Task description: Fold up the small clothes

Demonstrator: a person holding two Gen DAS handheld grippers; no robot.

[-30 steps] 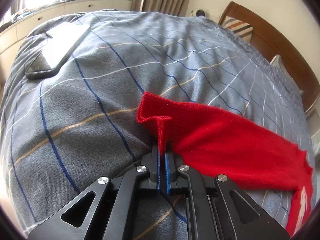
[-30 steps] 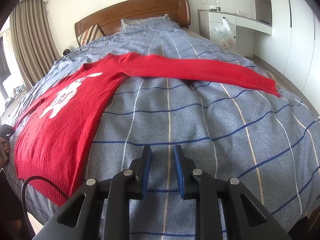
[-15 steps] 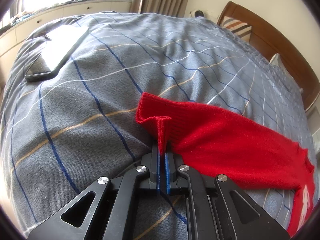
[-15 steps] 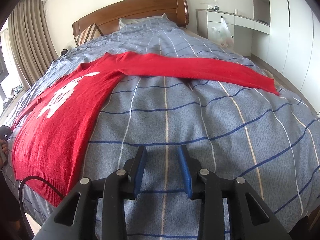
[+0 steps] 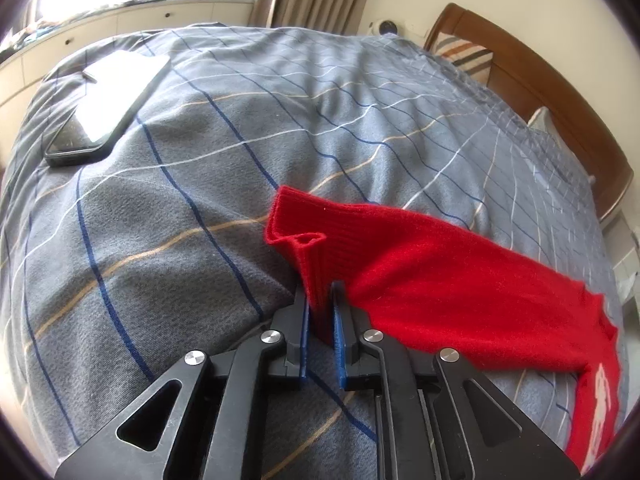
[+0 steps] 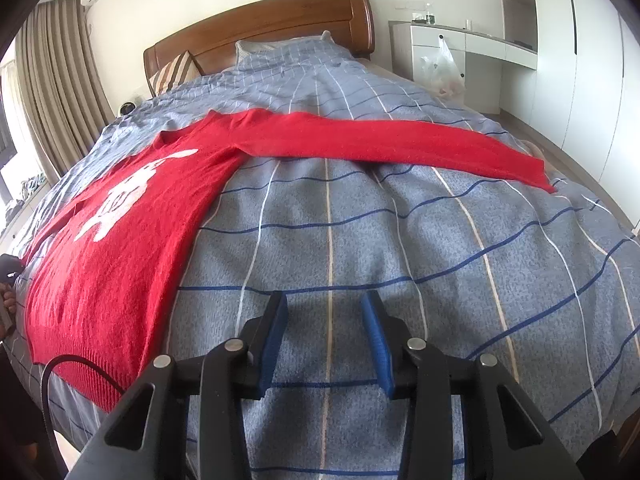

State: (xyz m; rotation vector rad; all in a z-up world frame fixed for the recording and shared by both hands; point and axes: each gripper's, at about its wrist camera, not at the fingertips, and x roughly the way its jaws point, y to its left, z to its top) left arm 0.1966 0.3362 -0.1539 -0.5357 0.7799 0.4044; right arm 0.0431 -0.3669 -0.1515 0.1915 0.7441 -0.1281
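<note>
A small red sweater [image 6: 132, 216] with a white rabbit print lies spread flat on the blue checked bedspread [image 6: 400, 248]. Its right sleeve [image 6: 400, 146] stretches out to the right. In the left wrist view my left gripper [image 5: 320, 304] stands around the ribbed cuff [image 5: 312, 248] of the left sleeve [image 5: 460, 280]; its jaws have parted a little and the cuff still stands pinched up between them. My right gripper [image 6: 326, 316] is open and empty, low over bare bedspread, to the right of the sweater's hem.
A black phone [image 5: 108, 104] lies on the bed beyond the left cuff. A wooden headboard [image 6: 260, 32] and a striped pillow [image 6: 176, 74] stand at the far end. White cabinets [image 6: 460, 56] line the right wall, and a window bench [image 5: 120, 28] the left.
My left gripper's jaws have loosened from tight on the cuff to a small gap. My right gripper has opened wider and dropped slightly nearer the bedspread.
</note>
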